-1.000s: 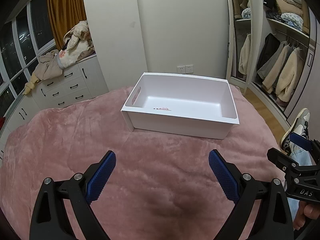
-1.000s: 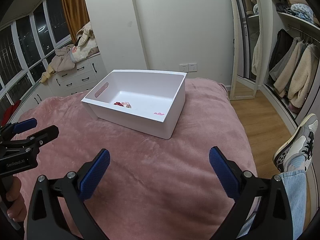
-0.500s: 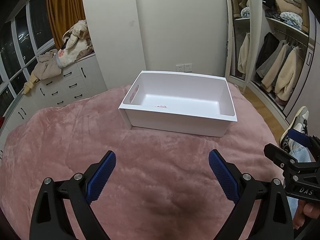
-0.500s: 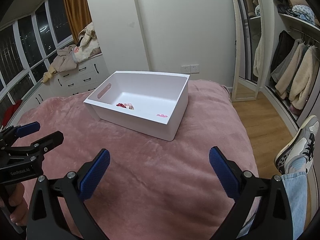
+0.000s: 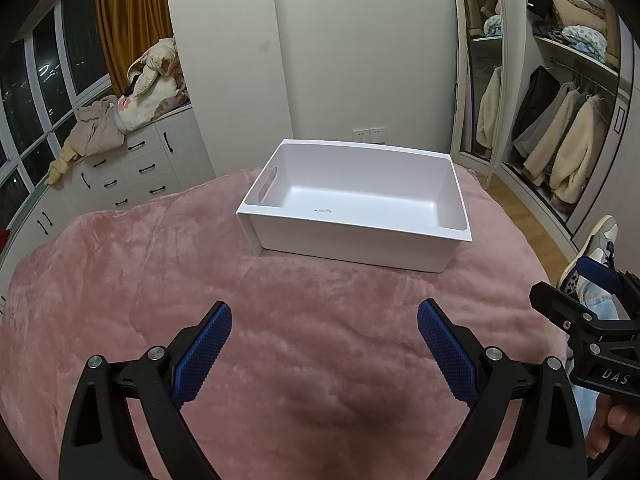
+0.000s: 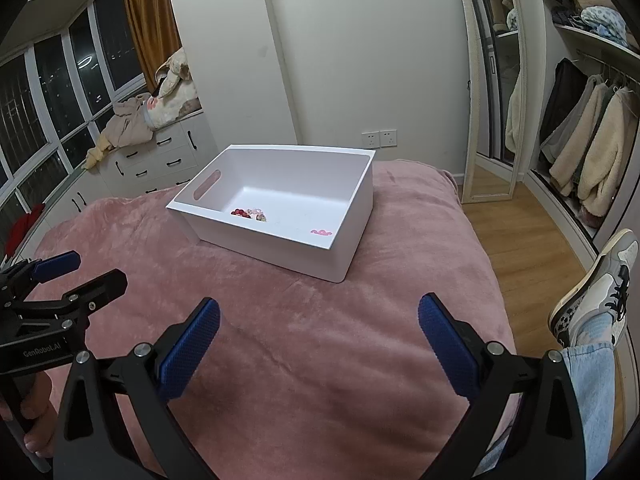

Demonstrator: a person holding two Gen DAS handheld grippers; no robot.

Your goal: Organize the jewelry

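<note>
Two grippers hovered over the pink bed (image 5: 120, 280), and we held nothing in either: the left gripper (image 5: 324, 344) had its fingers (image 5: 202, 354) spread wide, and the right gripper (image 6: 318, 340) stood just as wide. Ahead of both sets of fingers sat the white bin (image 6: 280, 248), well apart from them, its long axis running across the left view and slanting away to the right in ours on the right. Inside, on the bin floor, lay a small cluster of beads (image 6: 249, 213) toward the handle-slot end, and a pink piece (image 6: 321, 232) near the opposite wall. We judged the right gripper better placed to see the jewelry; from the left only a speck showed (image 5: 323, 210).
</note>
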